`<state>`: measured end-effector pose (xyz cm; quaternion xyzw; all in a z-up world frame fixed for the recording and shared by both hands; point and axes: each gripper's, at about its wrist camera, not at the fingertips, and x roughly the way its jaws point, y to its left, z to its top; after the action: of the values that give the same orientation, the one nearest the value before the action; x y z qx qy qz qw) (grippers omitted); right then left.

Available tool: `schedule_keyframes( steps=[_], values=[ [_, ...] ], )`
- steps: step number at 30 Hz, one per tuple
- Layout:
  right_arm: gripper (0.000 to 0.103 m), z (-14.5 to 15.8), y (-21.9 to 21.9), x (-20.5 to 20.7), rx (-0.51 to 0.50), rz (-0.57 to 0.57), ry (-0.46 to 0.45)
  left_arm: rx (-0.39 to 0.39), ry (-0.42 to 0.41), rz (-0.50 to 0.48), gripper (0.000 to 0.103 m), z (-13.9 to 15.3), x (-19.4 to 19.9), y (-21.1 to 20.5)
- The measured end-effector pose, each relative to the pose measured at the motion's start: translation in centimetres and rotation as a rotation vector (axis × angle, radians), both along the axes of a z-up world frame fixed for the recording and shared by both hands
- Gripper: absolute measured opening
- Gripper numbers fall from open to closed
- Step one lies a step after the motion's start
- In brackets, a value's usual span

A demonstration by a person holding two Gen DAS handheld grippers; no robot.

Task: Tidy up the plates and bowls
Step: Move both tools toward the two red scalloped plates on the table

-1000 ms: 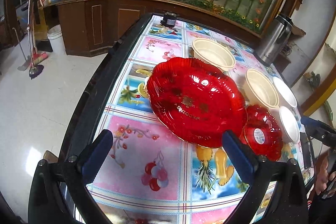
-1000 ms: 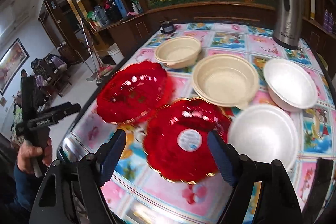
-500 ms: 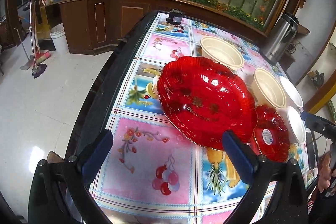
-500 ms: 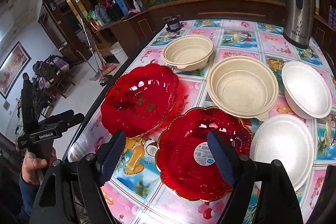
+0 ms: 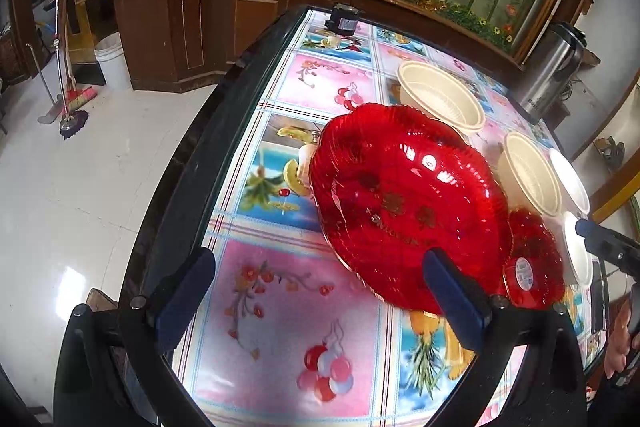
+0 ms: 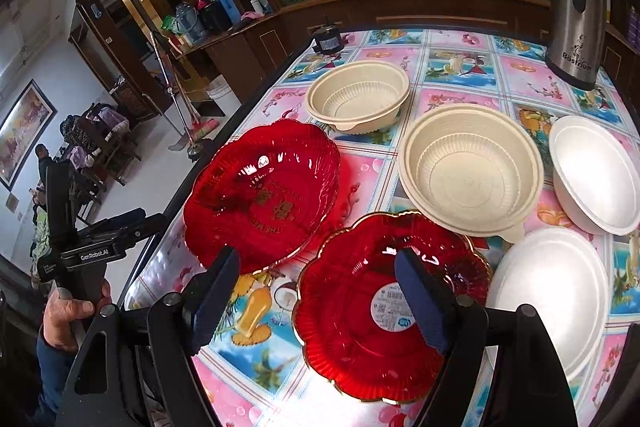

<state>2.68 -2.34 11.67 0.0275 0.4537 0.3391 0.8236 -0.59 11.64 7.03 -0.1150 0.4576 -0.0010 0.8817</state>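
Observation:
A large red plate lies on the table, also in the right wrist view. A smaller red gold-rimmed plate with a sticker lies beside it. Two beige bowls and two white foam bowls stand behind and to the right. My left gripper is open and empty, just short of the large plate. My right gripper is open and empty above the small plate's near edge.
The table has a floral cloth under glass and a dark edge on the left. A steel thermos stands at the back right, a small black device at the far end. Wooden cabinets lie beyond.
Both grippers pulled back slightly and the views steadied. The large red plate now rests flat on the table; both grippers stay open.

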Motion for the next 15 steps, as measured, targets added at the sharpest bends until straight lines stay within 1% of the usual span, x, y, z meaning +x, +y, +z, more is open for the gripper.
schedule_keyframes(
  steps=[1,3,5,6,7,8,9,10,11,13,15],
  values=[
    [0.079,-0.2,0.1,0.2,0.001,0.0,0.005,0.0,0.004,-0.001,0.103,-0.1,0.3,0.0],
    [0.078,-0.5,0.4,0.8,0.003,-0.001,0.015,0.007,0.016,0.002,0.103,-0.4,1.1,0.0],
    [0.078,-0.8,0.8,1.3,0.002,-0.005,0.023,0.007,0.012,0.006,0.099,-0.5,1.6,0.0],
    [0.077,-0.9,1.0,1.6,0.003,-0.005,0.025,0.014,0.015,0.01,0.092,-0.6,2.0,0.1],
    [0.075,-1.1,1.2,1.9,0.002,-0.003,0.027,0.016,0.022,0.015,0.083,-0.8,2.3,0.1],
    [0.068,-1.3,1.5,2.2,-0.002,0.0,0.031,0.008,0.03,0.017,0.079,-1.0,2.7,0.2],
    [0.063,-1.5,1.9,2.7,-0.011,0.0,0.038,-0.003,0.031,0.016,0.074,-1.1,2.9,0.3],
    [0.059,-1.8,2.0,3.1,-0.012,-0.002,0.046,-0.013,0.032,0.015,0.071,-1.3,3.2,0.4],
    [0.057,-2.0,2.3,3.5,-0.008,-0.001,0.056,-0.019,0.038,0.016,0.07,-1.5,3.5,0.5],
    [0.053,-2.5,3.0,4.2,-0.016,-0.001,0.059,-0.022,0.039,0.018,0.061,-1.8,3.9,0.4],
    [0.052,-2.8,3.4,4.7,-0.026,-0.008,0.062,-0.025,0.04,0.016,0.059,-2.0,4.3,0.5]
  ],
)
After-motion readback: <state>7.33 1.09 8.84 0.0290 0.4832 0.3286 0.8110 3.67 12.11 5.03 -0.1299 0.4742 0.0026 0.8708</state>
